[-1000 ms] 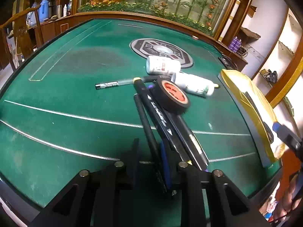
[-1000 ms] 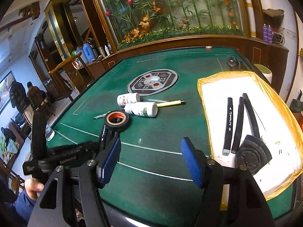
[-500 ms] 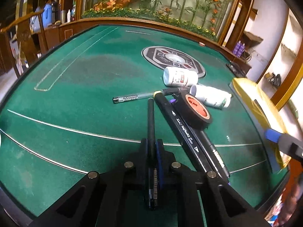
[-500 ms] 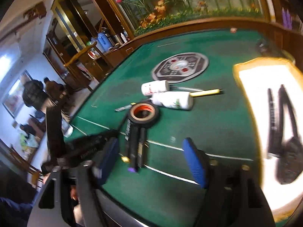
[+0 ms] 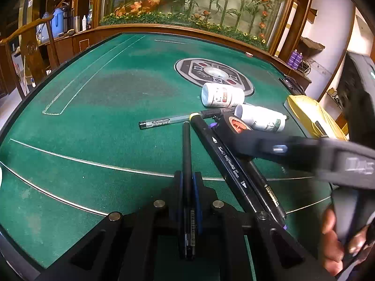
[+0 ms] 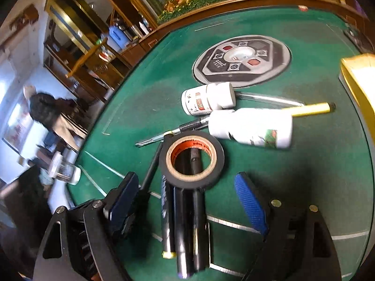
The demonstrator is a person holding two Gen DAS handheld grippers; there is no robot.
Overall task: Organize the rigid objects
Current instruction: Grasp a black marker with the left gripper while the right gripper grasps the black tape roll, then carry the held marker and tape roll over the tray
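Note:
My left gripper is shut on a thin black pen that points away over the green table. To its right lie two black markers, their far ends under a black tape roll with an orange core. My right gripper hovers open, its pads either side of the tape roll and markers, touching neither. One of its fingers shows blurred in the left wrist view. Beyond lie two white bottles, a clear pen and a yellow pen.
A yellow-rimmed tray sits at the table's right edge. A round control disc marks the table's middle. A glass jar stands off the left edge, with a person and wooden furniture beyond.
My left gripper closed onto the thin black pen and then stayed put. My right gripper swung left and down from near the tray to over the tape roll, its jaws widening.

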